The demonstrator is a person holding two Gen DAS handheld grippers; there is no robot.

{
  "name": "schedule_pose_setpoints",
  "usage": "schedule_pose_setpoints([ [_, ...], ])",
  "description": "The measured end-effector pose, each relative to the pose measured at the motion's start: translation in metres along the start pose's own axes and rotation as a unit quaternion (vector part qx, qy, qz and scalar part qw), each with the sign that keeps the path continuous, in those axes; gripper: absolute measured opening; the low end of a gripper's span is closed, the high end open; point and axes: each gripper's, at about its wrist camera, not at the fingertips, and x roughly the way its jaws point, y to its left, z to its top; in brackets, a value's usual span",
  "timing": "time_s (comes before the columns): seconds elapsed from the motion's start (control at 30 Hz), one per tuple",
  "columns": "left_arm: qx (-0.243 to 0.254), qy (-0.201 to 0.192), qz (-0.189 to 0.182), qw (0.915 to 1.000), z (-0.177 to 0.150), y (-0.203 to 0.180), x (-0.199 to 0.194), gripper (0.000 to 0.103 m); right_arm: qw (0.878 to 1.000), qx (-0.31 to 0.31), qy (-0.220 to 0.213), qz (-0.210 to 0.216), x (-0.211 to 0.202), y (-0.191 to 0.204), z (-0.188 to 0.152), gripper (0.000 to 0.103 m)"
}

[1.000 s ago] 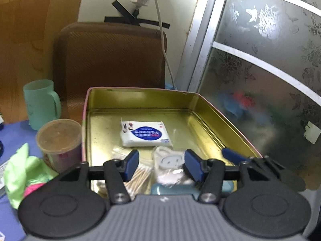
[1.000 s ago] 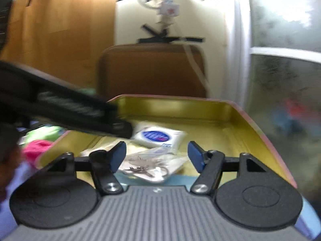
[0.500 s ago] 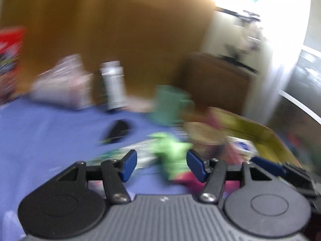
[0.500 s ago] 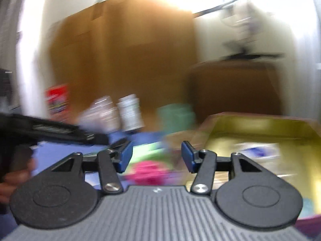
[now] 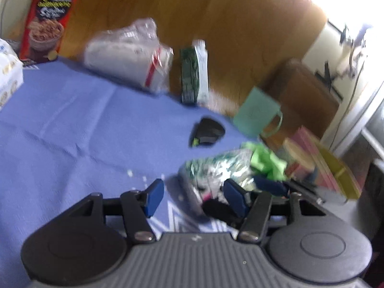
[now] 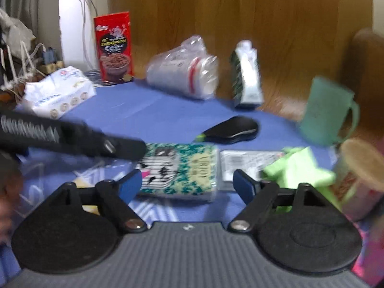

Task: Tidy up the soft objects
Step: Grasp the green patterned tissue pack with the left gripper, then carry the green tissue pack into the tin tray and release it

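Observation:
A green-and-white patterned soft pack in clear wrap (image 6: pixel 182 170) lies on the blue cloth just ahead of my right gripper (image 6: pixel 186 184), which is open and empty. The same pack (image 5: pixel 216 170) shows in the left wrist view, right of my left gripper (image 5: pixel 194 198), which is open and empty. A bright green cloth (image 6: pixel 300 168) lies right of the pack, also seen in the left view (image 5: pixel 266 160). The gold tin (image 5: pixel 336 168) stands at the right edge. My left gripper's body (image 6: pixel 72 139) crosses the right view at the left.
On the blue cloth: a black mouse (image 6: pixel 230 129), a teal mug (image 6: pixel 328 112), a lidded cup (image 6: pixel 360 177), a stack of plastic cups (image 6: pixel 184 72), a green-white carton (image 6: pixel 247 74), a red snack box (image 6: pixel 114 48), a tissue pack (image 6: pixel 57 91). Wood panel behind.
Both grippers have swung left, away from the gold tin, and now face the cluttered blue cloth. Both stay open and empty.

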Motion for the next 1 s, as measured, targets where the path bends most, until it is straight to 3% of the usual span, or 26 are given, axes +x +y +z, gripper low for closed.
schedule_pose_setpoints([
  [0.07,0.008,0.001,0.001,1.0,-0.004,-0.003,-0.002,0.06,1.0,0.001,0.003,0.018,-0.001,0.005,-0.005,0.066],
  [0.17,0.007,0.003,-0.008,0.9999,-0.007,-0.002,-0.006,0.062,0.999,0.021,0.013,0.036,-0.005,0.009,-0.011,0.059],
  [0.3,0.014,-0.003,0.006,0.9999,-0.01,-0.006,-0.009,0.062,0.999,-0.03,0.01,0.011,-0.012,0.036,-0.02,0.058],
  [0.87,-0.004,-0.004,-0.001,1.0,-0.013,-0.001,-0.014,0.064,1.0,-0.012,0.007,-0.008,-0.01,0.038,-0.02,0.063],
  [1.0,-0.044,-0.026,0.01,0.9987,-0.009,0.015,-0.023,0.066,1.0,-0.01,0.006,-0.01,-0.009,0.039,-0.02,0.063],
])
